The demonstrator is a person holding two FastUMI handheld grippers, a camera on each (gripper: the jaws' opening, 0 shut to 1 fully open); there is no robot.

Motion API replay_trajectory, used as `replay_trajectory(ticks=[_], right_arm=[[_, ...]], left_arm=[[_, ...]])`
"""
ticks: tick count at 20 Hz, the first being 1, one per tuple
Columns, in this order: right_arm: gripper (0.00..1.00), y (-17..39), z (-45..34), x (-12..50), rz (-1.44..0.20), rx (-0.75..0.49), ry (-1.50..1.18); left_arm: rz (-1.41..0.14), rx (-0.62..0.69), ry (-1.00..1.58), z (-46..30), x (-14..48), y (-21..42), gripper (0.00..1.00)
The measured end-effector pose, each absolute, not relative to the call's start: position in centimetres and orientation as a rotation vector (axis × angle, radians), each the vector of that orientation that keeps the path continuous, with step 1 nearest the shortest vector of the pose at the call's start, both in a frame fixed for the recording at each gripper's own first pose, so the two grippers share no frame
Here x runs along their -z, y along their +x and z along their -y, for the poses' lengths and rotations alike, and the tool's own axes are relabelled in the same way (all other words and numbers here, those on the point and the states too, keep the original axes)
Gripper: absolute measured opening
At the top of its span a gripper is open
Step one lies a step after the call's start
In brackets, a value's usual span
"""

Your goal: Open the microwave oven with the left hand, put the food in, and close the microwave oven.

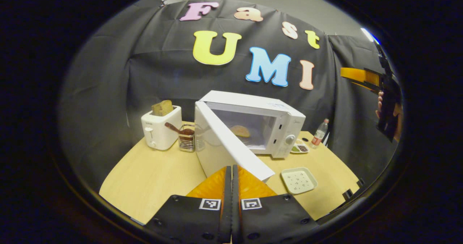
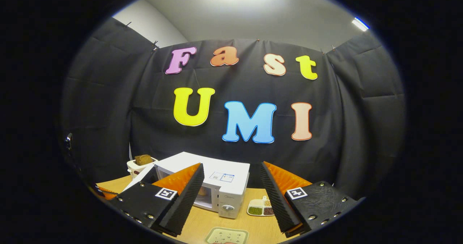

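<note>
Left gripper view: left gripper (image 1: 231, 171) clenched empty before the microwave's open door (image 1: 231, 150); right gripper (image 2: 229, 189) hovers, fingers spread.

Left gripper view looks down from above the desk (image 1: 152, 179), facing the booth wall, near the microwave (image 1: 253, 124) at centre; its open door (image 1: 231, 146) reaches toward 6 o'clock. The other gripper (image 1: 383, 92) sits at 3 o'clock. Right gripper view sits higher and farther back, tilted up at the wall, with the microwave (image 2: 217, 186) low at 6 o'clock. Shared: microwave, toaster (image 1: 161, 128) (image 2: 139, 164), both trays (image 1: 298, 180) (image 2: 226, 235), desk.
</note>
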State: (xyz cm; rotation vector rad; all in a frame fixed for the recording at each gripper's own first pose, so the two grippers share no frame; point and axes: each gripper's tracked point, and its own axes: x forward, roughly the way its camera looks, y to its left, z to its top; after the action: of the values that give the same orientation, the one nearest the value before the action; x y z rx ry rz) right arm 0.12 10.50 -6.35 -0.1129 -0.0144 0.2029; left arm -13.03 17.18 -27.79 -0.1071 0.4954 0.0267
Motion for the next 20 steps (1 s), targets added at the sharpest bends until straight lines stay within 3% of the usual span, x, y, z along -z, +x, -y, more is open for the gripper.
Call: replay_trajectory(ticks=[20], right_arm=[[0.94, -0.9, -0.9, 6.5, -0.009, -0.016, -0.086]], left_arm=[[-0.482, 0.205, -0.078, -7.3, 27.7, -4.1, 0.07]])
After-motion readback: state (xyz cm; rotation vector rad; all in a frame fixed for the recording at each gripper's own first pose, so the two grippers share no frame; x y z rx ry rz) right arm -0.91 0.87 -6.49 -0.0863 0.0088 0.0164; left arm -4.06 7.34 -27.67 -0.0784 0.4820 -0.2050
